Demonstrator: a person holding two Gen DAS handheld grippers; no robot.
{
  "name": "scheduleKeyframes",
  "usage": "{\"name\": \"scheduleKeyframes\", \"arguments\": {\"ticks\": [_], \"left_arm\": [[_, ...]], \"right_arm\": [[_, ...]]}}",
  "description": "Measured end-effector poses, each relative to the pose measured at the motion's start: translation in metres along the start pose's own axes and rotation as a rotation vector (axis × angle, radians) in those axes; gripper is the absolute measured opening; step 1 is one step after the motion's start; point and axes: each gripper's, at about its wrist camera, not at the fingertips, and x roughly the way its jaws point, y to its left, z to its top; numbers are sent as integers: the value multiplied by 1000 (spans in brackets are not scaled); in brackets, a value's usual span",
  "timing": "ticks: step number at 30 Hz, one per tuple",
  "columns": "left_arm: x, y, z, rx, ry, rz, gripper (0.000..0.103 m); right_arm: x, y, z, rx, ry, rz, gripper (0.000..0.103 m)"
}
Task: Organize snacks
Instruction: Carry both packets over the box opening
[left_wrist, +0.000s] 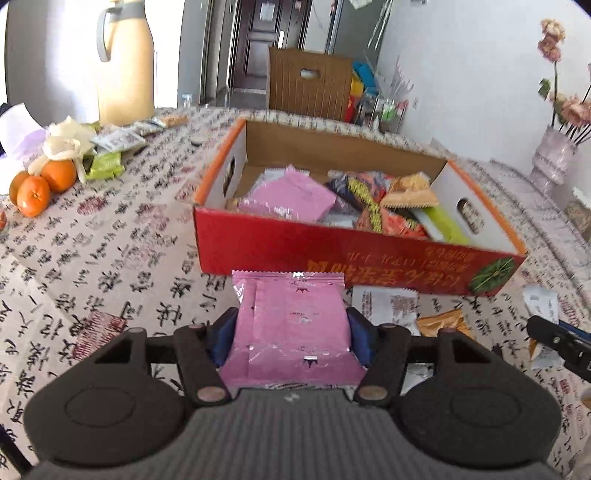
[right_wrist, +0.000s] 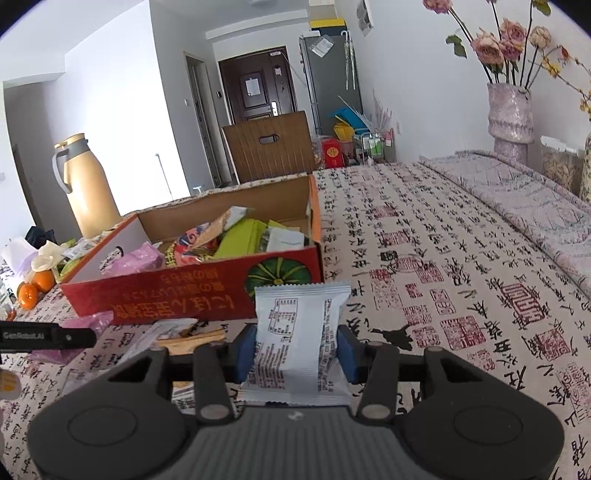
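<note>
Glossy pink foil snack packet, crimped ends, clamped between left gripper pads before red cardboard box. White printed snack packet clamped upright in right gripper, above bench.

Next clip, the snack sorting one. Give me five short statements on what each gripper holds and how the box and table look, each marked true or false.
1. The left gripper grips a pink packet. True.
2. The right gripper is empty. False: its jaws clamp a white packet.
3. The red cardboard box already holds snacks. True.
4. The oranges lie inside the box. False: they sit on the tablecloth, apart from the box.
5. No packets remain on the table. False: loose packets lie before the box.
</note>
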Motion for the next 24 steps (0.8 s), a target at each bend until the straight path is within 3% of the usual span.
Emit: {"name": "scheduleKeyframes", "arguments": {"ticks": [12,24], "left_arm": [[-40,-3,29,18,-168,-55,62],[-20,-15,71,31,-231,-76,62]], "right_arm": [[-11,28,26,-57,-69,17,45],[15,52,69,-94,-130,52,45]]}}
